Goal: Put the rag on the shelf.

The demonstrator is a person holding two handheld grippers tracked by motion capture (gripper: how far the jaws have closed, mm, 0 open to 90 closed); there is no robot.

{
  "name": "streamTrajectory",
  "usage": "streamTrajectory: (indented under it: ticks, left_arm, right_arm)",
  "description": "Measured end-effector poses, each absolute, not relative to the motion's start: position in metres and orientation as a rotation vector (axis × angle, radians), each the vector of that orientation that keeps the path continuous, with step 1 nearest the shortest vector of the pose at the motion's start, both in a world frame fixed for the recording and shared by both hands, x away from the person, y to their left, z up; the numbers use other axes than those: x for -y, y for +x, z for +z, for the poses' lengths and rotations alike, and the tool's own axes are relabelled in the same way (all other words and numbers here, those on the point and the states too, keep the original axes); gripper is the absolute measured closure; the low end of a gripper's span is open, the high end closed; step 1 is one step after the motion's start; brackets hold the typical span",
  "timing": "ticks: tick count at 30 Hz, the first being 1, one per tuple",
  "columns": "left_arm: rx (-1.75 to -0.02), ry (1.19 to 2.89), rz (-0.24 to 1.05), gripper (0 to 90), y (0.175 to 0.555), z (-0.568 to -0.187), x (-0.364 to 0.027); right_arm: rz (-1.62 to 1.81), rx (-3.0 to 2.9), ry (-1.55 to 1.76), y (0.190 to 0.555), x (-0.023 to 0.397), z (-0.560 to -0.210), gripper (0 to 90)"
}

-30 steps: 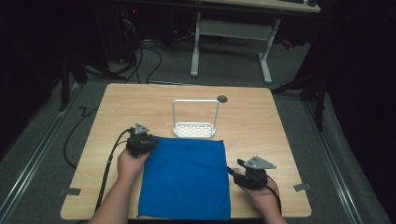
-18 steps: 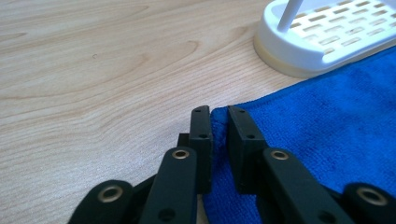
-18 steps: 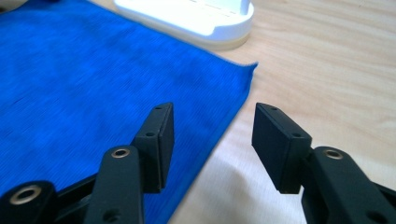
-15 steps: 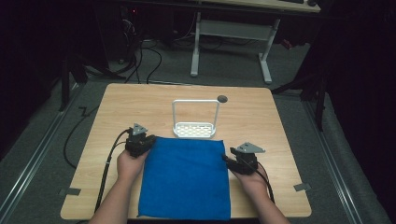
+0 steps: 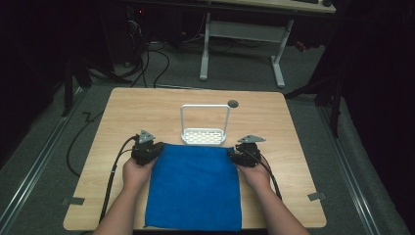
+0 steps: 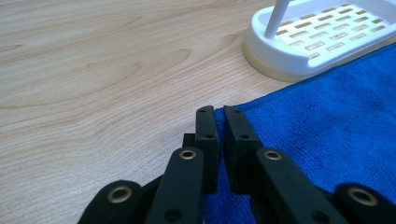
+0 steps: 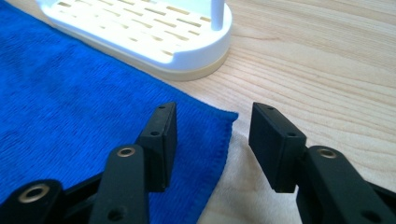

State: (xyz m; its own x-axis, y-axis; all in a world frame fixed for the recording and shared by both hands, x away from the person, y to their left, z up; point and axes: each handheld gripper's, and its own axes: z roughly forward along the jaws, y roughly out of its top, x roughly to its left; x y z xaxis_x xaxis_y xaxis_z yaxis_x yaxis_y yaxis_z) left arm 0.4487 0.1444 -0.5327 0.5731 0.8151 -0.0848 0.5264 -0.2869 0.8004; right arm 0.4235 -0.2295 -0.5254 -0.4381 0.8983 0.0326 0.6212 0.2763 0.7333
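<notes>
A blue cloth (image 5: 193, 186) lies flat on the wooden table (image 5: 147, 107), reaching the near edge. My left gripper (image 5: 156, 146) is at its far left corner. In the left gripper view the jaws (image 6: 219, 112) have just closed and pinch the cloth's (image 6: 327, 116) edge between the pads. My right gripper (image 5: 232, 153) is at the far right corner. Its jaws (image 7: 215, 113) have just been closing a little but stand open, straddling the cloth's (image 7: 70, 102) corner without pressing it.
A white slotted rack (image 5: 204, 137) with a tall hoop handle stands just beyond the cloth's far edge, close to both grippers (image 6: 322, 42) (image 7: 140, 28). A dark round hole (image 5: 233, 103) sits behind it. Cables trail back along both forearms.
The right hand has moved from the near right up along the cloth's right edge to its far right corner. The left hand stayed at the far left corner.
</notes>
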Motion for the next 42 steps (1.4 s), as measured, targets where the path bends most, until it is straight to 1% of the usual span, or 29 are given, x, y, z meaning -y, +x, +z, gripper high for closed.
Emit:
streamTrajectory:
  ticks: [5,14,15,16,17,18,19,22,23,29,37,38,42]
  left_arm:
    - [-1.065,1.969,0.436,85.1,0.448,-0.533,-0.144]
    - [-1.065,1.967,0.433,85.0,0.448,-0.533,-0.145]
    - [-1.065,1.967,0.433,84.9,0.448,-0.533,-0.145]
    - [-1.069,1.964,0.431,84.9,0.448,-0.533,-0.145]
    - [-1.069,1.964,0.431,84.9,0.448,-0.533,-0.145]
    - [-1.069,1.964,0.431,84.9,0.448,-0.533,-0.145]
    - [-1.067,1.965,0.432,84.9,0.448,-0.533,-0.145]
    - [-1.067,1.965,0.433,84.9,0.448,-0.533,-0.145]
    - [-1.068,1.964,0.434,84.8,0.448,-0.533,-0.145]
    - [-1.067,1.964,0.441,84.6,0.447,-0.533,-0.145]
    - [-1.038,1.946,0.469,86.3,0.443,-0.531,-0.146]
    - [-1.067,1.941,0.473,86.8,0.444,-0.530,-0.147]
    - [-1.097,1.922,0.479,87.2,0.440,-0.525,-0.150]
  right_arm:
    - [0.961,-2.167,1.385,0.428,0.231,-0.529,54.8]
    - [0.936,-2.174,1.347,0.427,0.227,-0.529,65.2]
    - [0.936,-2.174,1.347,0.427,0.227,-0.529,65.2]
    - [0.938,-2.178,1.337,0.426,0.225,-0.530,70.0]
    - [0.940,-2.184,1.327,0.426,0.225,-0.530,72.2]
    - [0.940,-2.184,1.327,0.426,0.225,-0.530,72.2]
    - [0.940,-2.192,1.326,0.425,0.222,-0.529,77.2]
    - [0.951,-2.210,1.306,0.425,0.221,-0.529,86.0]
    - [0.949,-2.214,1.299,0.424,0.220,-0.529,87.2]
    - [0.977,-2.200,1.267,0.420,0.217,-0.527,88.5]
    - [1.124,-2.082,1.229,0.402,0.217,-0.514,88.5]
    - [1.150,-2.061,1.199,0.396,0.217,-0.511,88.5]
    - [1.178,-2.060,1.166,0.387,0.217,-0.507,88.5]
